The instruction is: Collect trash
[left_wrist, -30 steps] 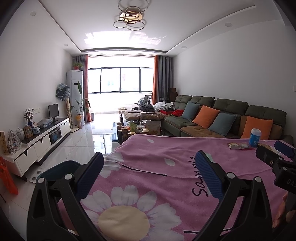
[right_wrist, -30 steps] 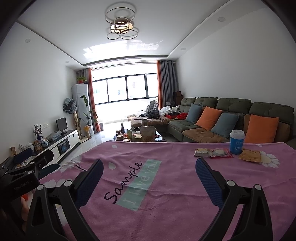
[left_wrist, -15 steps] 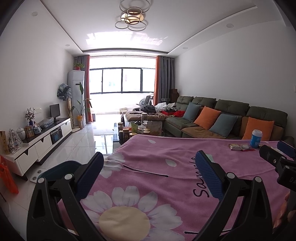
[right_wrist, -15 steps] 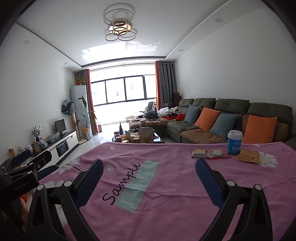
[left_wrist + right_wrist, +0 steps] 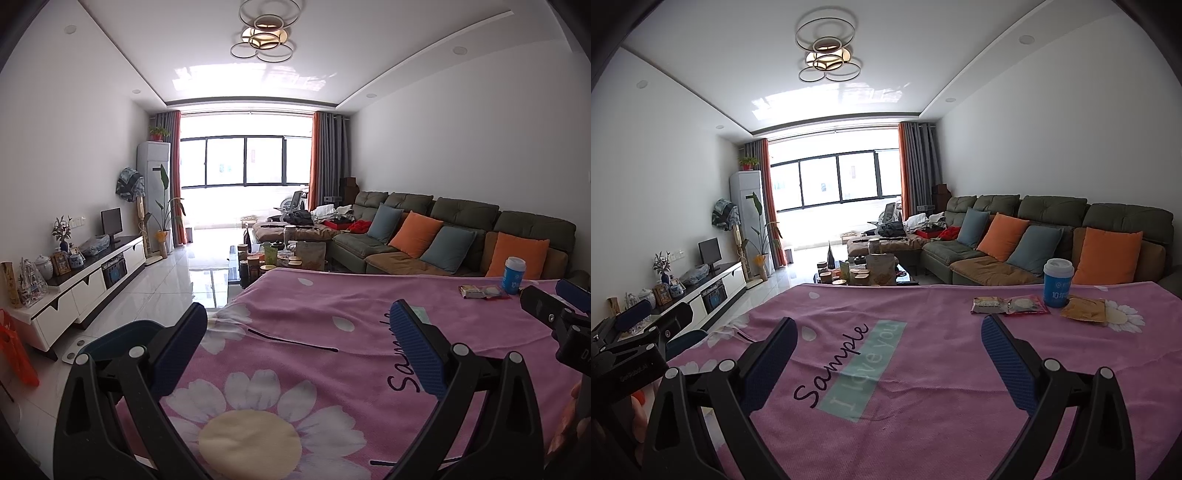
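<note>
- The right gripper (image 5: 886,354) and left gripper (image 5: 295,343) are being held released and empty above the pink flowered cloth (image 5: 923,369), apparently readied for a first pickup.
- The flat snack wrappers (image 5: 1010,305) and blue paper cup (image 5: 1058,282) are being left well ahead-right of the right jaws.

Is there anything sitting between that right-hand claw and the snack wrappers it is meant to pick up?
Nothing visible does. Only bare pink cloth lies between the open right gripper and the wrappers. The blue cup stands beside the wrappers at the far side, not in front of them.
</note>
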`<state>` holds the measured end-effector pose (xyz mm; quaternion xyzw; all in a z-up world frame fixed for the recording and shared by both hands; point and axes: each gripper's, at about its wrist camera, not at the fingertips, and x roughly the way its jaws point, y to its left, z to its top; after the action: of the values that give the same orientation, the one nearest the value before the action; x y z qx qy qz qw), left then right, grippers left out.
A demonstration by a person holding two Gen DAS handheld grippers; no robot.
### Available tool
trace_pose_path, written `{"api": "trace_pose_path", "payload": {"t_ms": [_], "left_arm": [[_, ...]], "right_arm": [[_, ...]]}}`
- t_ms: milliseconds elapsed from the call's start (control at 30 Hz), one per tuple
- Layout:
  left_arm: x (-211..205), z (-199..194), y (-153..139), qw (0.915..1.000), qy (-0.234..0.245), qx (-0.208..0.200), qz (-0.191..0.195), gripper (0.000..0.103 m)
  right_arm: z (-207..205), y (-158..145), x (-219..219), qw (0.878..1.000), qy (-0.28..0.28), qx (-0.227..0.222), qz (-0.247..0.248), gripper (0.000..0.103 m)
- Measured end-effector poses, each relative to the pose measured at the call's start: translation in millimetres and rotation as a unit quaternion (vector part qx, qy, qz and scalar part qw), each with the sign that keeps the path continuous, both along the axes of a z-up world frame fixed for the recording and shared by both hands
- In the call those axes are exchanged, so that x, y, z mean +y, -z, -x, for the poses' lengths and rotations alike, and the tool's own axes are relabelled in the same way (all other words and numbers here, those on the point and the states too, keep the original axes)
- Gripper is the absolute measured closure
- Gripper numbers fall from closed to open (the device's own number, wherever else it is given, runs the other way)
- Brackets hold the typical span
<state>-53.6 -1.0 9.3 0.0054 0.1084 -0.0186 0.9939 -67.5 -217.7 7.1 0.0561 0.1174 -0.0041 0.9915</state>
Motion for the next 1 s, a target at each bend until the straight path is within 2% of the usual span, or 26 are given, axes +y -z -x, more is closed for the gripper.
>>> {"api": "trace_pose_path", "payload": {"t_ms": [1000], "left_arm": [[-2.1, 3.2, -1.4, 1.0000, -0.005, -0.004, -0.003, 0.006]], "right_arm": [[0.9, 1.6, 2.6, 1.000, 0.002, 0.003, -0.002, 0.007]]}}
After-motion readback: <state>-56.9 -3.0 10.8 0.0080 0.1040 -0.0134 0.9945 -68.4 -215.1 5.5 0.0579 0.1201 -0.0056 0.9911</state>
